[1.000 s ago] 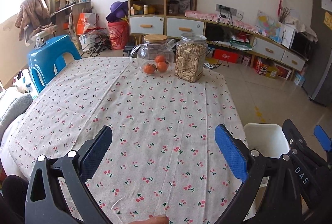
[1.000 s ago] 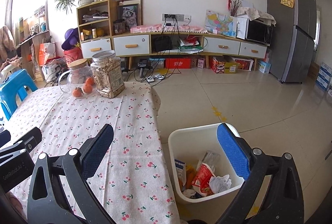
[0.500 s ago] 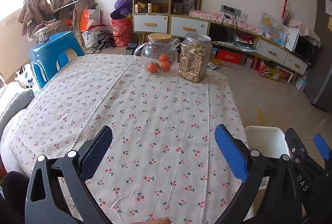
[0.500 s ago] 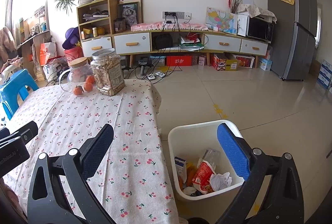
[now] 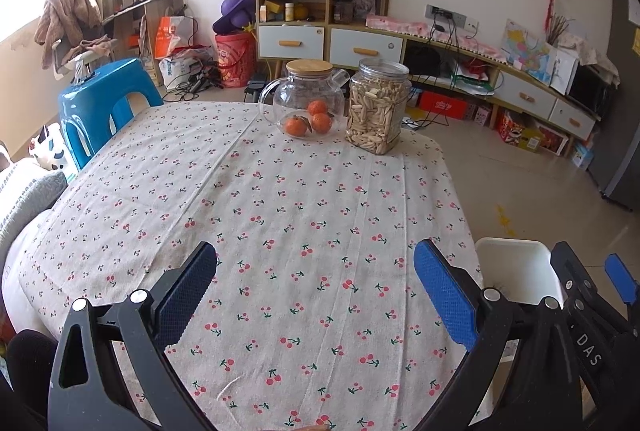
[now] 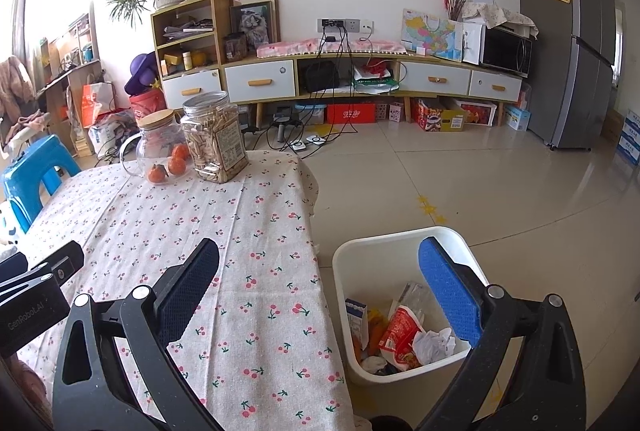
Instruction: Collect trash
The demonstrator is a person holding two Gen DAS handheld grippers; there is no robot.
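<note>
The trash point(image 6: 404, 335) lies in the white bin point(image 6: 400, 243), which stands on the floor just beside the right edge of the surface point(image 6: 240, 231). A red snack wrapper, crumpled white paper, a small carton and something orange sit in a loose heap at the bottom. The bin's place makes sense: close against the surface's edge, so a piece lifted off the cloth needs only a short swing sideways before it is let go.

The right tool point(image 6: 320, 295) hangs with its jaws spread wide and nothing between them. One blue pad is over the cherry-print cloth and the other over the bin's mouth. The left tool point(image 5: 316, 295) is likewise wide and empty, held low above the near part of the cloth and pointing toward the far end. From its camera only a corner of the bin shows, off to the right.

No loose wrapper or paper is visible on the cloth in either view. At the far end stand a glass pitcher point(image 5: 306, 103) with a wooden lid, holding small oranges, and, close on its right, a clear jar point(image 5: 378, 107) full of seeds. Both look like kept goods rather than rubbish. The collecting looks finished, or nearly so.
</note>
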